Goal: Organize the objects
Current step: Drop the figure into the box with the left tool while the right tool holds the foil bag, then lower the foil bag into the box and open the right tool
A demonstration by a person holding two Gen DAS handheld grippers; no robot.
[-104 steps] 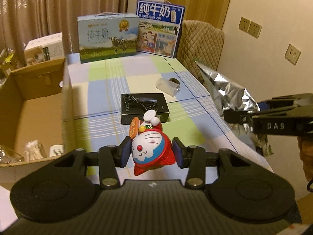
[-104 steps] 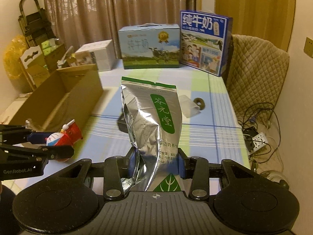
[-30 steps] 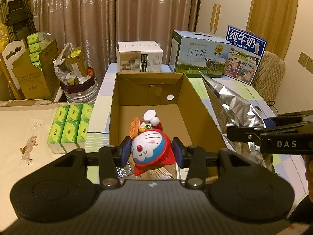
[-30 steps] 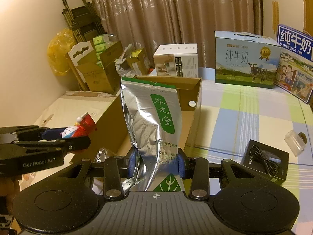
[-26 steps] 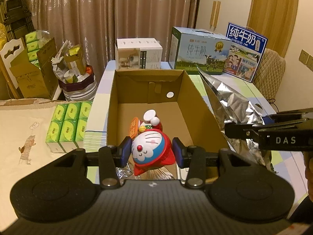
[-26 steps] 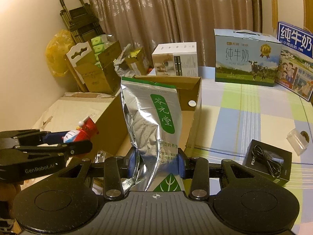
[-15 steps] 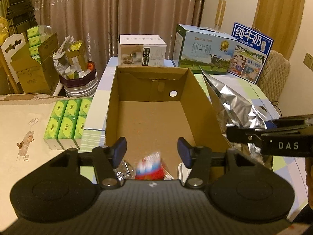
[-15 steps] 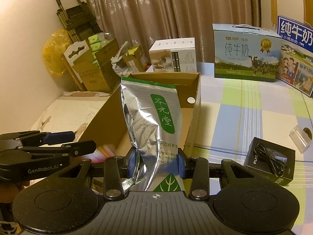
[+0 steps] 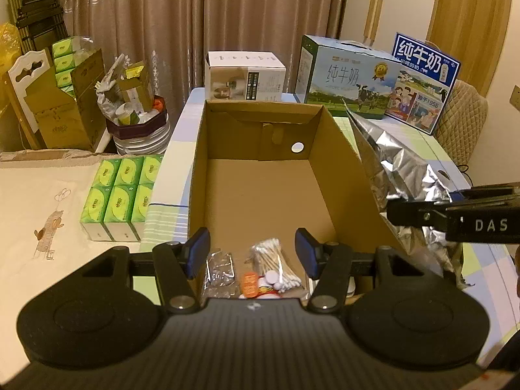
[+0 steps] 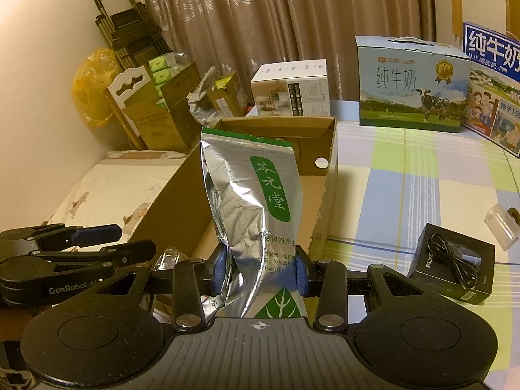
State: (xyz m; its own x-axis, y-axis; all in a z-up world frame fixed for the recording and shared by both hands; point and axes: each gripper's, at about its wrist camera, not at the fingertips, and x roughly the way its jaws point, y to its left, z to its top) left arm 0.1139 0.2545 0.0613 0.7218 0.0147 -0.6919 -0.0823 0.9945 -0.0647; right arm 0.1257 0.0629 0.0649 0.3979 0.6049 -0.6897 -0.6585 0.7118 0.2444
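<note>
Jaws on my left gripper (image 9: 252, 253) stand wide apart with nothing between them, poised over the near end of the cardboard box (image 9: 338, 149). Below them on the box floor lie a red toy (image 9: 256, 287), a bundle of cotton swabs (image 9: 274, 261) and a clear packet (image 9: 221, 273). My right gripper (image 10: 258, 271) has its jaws clamped on the lower part of a silver tea pouch (image 10: 256, 201), upright beside the box's right wall. A black cable box (image 10: 455, 265) sits on the checked surface (image 10: 406, 175).

Toy (image 9: 260, 287) mostly hidden behind gripper body.
</note>
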